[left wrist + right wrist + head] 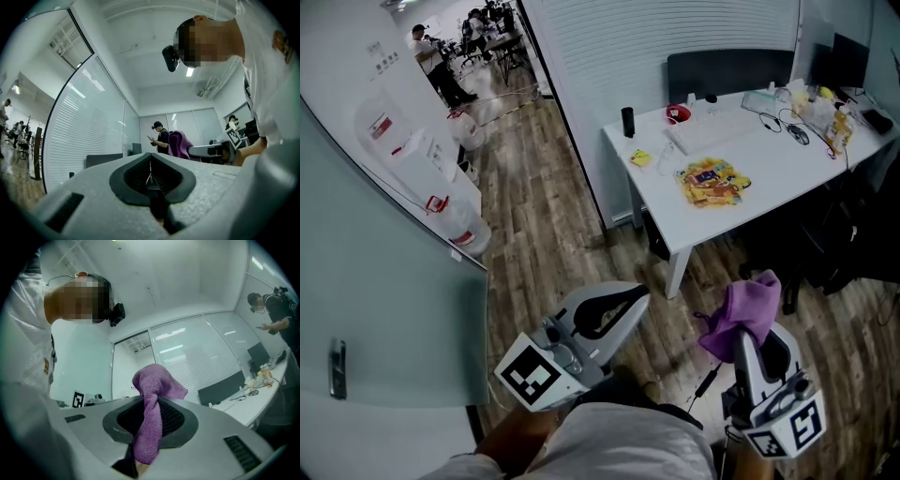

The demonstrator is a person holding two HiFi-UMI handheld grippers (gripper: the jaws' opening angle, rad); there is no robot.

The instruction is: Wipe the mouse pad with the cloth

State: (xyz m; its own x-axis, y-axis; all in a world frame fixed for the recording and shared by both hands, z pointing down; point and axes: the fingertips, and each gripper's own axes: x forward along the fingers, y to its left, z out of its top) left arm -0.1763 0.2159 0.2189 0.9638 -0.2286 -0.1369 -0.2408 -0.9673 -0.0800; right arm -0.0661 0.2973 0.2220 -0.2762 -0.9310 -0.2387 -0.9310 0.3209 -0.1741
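Cloth (151, 416), purple, clamped in right gripper (149, 401), bunched above the jaws. Left gripper (150, 158) closed, nothing in it. Both over wood floor (544, 225), well apart from white worktop (783, 169) carrying yellow patterned item (712, 181).

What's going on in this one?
A person stands on the wooden floor, away from the white desk, with a hand-held gripper in each hand. The right hand-held gripper is shut on a purple fabric cloth; the left hand-held gripper is shut and empty. The colourful yellow flat pad lies on the desk, so wiping has not begun.
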